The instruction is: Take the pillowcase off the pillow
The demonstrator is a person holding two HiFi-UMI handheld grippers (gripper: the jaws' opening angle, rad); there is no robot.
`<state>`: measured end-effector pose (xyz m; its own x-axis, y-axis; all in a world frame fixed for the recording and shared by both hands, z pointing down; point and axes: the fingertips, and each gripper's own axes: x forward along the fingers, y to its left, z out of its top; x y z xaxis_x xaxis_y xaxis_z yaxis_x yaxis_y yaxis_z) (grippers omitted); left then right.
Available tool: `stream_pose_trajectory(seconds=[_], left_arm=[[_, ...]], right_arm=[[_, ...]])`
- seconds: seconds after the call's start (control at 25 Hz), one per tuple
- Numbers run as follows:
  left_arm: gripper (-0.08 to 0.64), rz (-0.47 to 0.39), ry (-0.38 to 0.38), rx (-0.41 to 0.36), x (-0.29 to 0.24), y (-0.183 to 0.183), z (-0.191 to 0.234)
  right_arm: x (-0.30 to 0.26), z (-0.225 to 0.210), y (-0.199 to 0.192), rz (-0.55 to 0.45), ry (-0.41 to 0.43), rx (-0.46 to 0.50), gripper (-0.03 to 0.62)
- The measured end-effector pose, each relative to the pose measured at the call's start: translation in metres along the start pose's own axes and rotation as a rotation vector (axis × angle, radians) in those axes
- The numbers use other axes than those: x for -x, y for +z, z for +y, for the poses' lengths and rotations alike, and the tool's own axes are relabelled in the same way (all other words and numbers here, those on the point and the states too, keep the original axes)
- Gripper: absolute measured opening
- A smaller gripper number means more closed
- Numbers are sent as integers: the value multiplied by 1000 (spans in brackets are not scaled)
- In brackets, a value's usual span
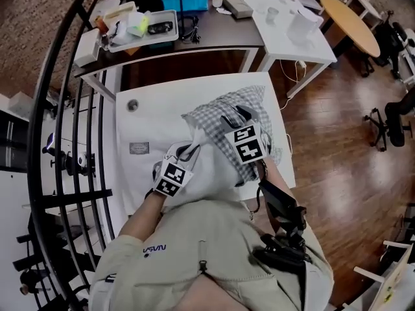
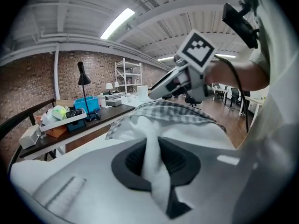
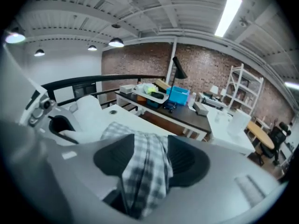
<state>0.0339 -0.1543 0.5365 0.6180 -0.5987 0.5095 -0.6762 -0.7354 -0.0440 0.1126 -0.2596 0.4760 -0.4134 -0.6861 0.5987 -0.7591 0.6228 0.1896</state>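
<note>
The left gripper (image 2: 152, 160) is clenching a twist of the white pillow (image 1: 207, 170), low in the middle of the head view. It is pinning the pillow close to the person so that it cannot follow the cover. The checked pillowcase (image 1: 256, 102) is lying bunched over the pillow's far end, toward the upper right of the white tabletop (image 1: 146, 118), partly peeled and not yet off. The right gripper (image 3: 147, 160) is hovering above that end with its jaws standing wide. A band of the checked cloth is hanging between them, seemingly loose rather than pinched. I judge it is being released for a fresh hold farther along the cover, since one gripper is anchoring while the other is pulling.
</note>
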Motion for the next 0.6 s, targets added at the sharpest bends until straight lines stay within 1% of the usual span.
stream_pose_trajectory(seconds=[0.08, 0.2, 0.24, 0.28, 0.32, 0.36, 0.4, 0.52, 0.6], left_arm=[[35, -32, 2, -2, 8, 1, -9], [31, -94, 7, -14, 20, 9, -19], [31, -111, 11, -14, 24, 12, -21], [31, -128, 17, -10, 29, 15, -21], [29, -145, 24, -4, 35, 19, -21], [29, -165, 31, 4, 42, 24, -19], [29, -185, 39, 9, 49, 29, -18], [29, -240, 47, 17, 73, 44, -14], [28, -266, 45, 47, 86, 51, -8]], right_arm=[[-28, 9, 4, 52, 6, 94, 229], [-64, 22, -20, 194, 25, 253, 229], [-71, 22, -28, 227, 17, 298, 217], [-74, 19, -32, 245, -10, 337, 140], [-74, 12, -32, 252, -52, 368, 38], [-72, 2, -29, 252, -94, 388, 18], [-69, -8, -25, 248, -129, 393, 15], [-55, -43, -17, 234, -214, 354, 15], [-46, -69, -22, 245, -284, 319, 14]])
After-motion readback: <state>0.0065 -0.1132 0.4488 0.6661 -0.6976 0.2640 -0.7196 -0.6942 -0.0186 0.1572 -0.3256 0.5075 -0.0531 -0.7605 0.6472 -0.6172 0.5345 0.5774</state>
